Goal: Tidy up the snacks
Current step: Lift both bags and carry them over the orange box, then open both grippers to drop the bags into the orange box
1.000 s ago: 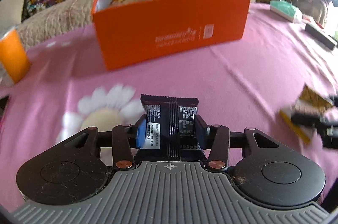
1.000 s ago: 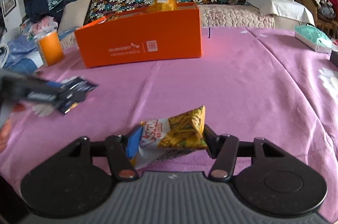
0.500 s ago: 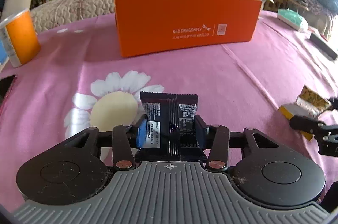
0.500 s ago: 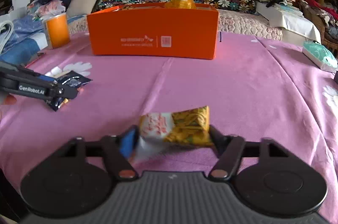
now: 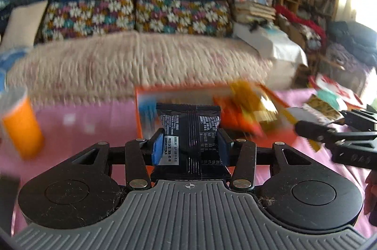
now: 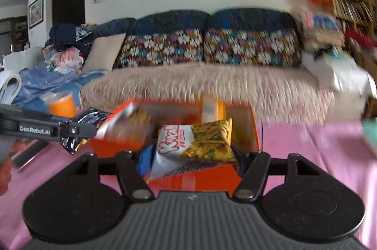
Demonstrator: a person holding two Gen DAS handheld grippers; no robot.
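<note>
The black snack packet (image 5: pixel 189 132) and the yellow noodle packet (image 6: pixel 200 144) (both on the table side a second ago) now hang over the orange box (image 6: pixel 255 132). Left gripper (image 5: pixel 190 148) clamps the black one; right gripper (image 6: pixel 190 155) grips the noodles, both tilted slightly downward.

"GenRobot.AI" in white on the left gripper (image 6: pixel 70 132) arm. Red brand lettering on yellow snack packet (image 6: pixel 195 146), not legible. Black snack packet (image 5: pixel 189 129) print too small.

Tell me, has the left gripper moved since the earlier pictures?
Yes. The left gripper, gripping the black snack packet, has moved toward the orange cardboard box, which now lies close beneath its fingertips.
</note>
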